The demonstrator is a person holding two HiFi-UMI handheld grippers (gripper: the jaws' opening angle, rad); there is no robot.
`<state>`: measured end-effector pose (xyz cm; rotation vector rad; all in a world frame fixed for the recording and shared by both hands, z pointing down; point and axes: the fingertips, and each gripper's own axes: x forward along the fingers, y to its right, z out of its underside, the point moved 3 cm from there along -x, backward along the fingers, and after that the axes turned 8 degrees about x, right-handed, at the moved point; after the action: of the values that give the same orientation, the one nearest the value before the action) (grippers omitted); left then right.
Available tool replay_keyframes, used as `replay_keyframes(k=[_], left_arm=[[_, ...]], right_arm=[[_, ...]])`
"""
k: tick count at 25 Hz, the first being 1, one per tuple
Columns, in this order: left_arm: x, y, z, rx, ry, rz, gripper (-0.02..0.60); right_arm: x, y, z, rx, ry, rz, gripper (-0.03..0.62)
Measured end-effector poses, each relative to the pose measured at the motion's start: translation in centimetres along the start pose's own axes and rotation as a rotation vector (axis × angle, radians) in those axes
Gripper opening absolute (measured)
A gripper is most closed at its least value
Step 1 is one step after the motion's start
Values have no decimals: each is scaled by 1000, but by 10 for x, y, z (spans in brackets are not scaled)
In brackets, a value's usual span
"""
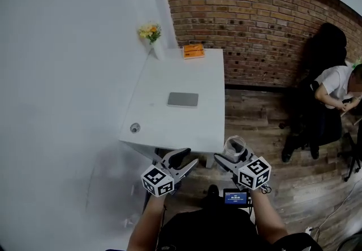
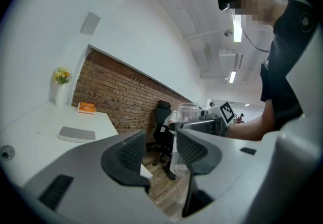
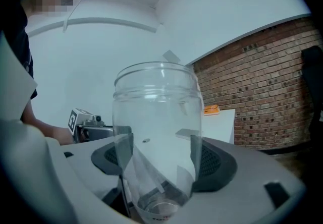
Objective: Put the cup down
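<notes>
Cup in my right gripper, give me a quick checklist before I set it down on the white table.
1. Grip on the cup: ok, the right gripper has its fingers against both sides.
2. Cup upright: ok.
3. Cup over the table: not ok, it hangs just off the near right corner, above the floor.
4. Landing spot: ok, bare tabletop lies in front of the grey pad.
5. Left gripper out of the way: ok, open, empty, beside the right one.
</notes>
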<state>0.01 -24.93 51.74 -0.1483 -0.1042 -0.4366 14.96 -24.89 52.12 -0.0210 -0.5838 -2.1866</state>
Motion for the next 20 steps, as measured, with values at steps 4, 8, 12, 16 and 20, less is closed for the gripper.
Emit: replay_keyframes(k=[4,8,12,16,20], left_arm=[[29,-27,-11,2,5,-15,196],[49,-43,-20,0,22,-13,196],[55,-54,-19,-8,18,-7,196],[55,-71,-20,-9,16,2,196],[48,-82,-20,-10,4,18,196]], right_arm=[[23,25,-22,-7,-4,-32,362],[41,41,-37,-20,-15,-60,362],[58,45,-39,-17,-32,-74,362],[77,45,-44,-17,-35,-73,362],[88,38,-46,-11,-29,-62,363]])
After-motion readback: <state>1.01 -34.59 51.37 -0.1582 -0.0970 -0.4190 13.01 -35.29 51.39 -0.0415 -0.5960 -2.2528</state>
